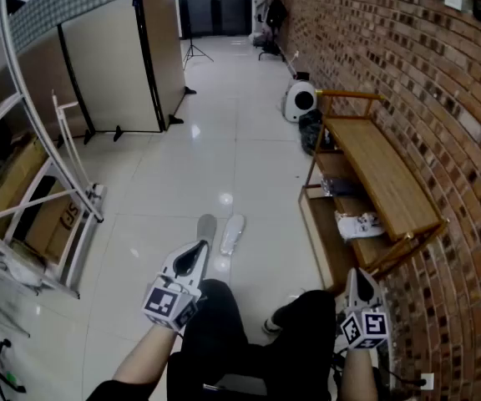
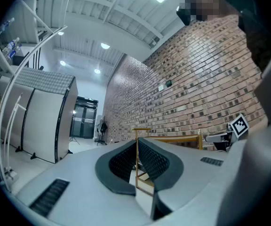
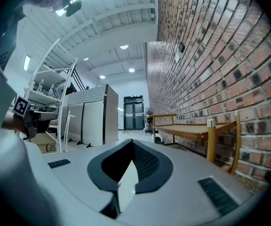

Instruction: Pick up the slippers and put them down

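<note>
Glossy white floor here, a grey slipper and a white slipper lying side by side on it, a round white appliance further off by the brick wall, and the wooden rack standing alongside with a white bundle on its lower shelf.

Two pale slippers lie side by side on the floor

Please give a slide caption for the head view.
With left gripper and right gripper shut and empty, two slippers lie on the floor ahead, a wooden rack along the brick wall.
</note>
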A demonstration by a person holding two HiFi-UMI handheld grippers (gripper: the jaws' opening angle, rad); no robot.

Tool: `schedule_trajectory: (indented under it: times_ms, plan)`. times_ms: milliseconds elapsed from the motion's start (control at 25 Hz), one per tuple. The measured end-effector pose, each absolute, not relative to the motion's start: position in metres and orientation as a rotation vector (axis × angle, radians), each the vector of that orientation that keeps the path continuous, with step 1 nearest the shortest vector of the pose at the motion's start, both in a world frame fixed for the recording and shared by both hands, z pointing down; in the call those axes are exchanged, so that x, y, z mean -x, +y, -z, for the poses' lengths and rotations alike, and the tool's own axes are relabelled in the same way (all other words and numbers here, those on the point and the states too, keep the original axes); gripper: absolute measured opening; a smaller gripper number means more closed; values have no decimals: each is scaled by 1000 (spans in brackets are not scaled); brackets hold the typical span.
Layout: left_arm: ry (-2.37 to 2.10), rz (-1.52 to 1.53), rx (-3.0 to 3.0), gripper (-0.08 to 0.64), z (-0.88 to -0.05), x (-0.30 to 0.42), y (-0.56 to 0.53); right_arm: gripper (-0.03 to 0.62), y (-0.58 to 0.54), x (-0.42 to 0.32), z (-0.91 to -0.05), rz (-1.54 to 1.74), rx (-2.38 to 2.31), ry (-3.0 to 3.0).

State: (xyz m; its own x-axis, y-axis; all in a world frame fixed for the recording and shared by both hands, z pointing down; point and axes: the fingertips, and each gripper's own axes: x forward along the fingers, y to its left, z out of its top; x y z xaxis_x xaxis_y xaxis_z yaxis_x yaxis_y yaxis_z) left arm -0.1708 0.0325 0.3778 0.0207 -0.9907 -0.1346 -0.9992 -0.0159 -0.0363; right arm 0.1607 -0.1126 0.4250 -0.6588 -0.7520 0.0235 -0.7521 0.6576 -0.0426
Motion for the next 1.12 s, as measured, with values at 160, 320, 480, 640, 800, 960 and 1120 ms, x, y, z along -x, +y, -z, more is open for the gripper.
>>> schedule_trajectory:
  times_ms: [160,320,480,640,800,960,1120]
  plan:
    - [2130,-79,2127,17,-363,186,45,9,-111,-154,-398,-3,-1259,-2899]
    - [2165,-99,2087,17,-352,198,50,9,-116,-151,-359,52,-1245,-2955]
    - [2172,-117,2063,17,-345,204,52,9,-116,-145,-344,93,-1243,-2965]
    - [2172,-125,2072,17,-348,203,52,9,-116,-143,-356,59,-1262,-2939]
    - [2184,-154,2078,17,-351,203,48,9,-117,-138,-359,55,-1234,-2949]
    - [2177,-145,2096,17,-350,208,36,9,-124,-130,-355,94,-1210,-2945]
    - [2166,-137,2073,17,-338,213,21,9,-136,-124,-347,109,-1210,-2945]
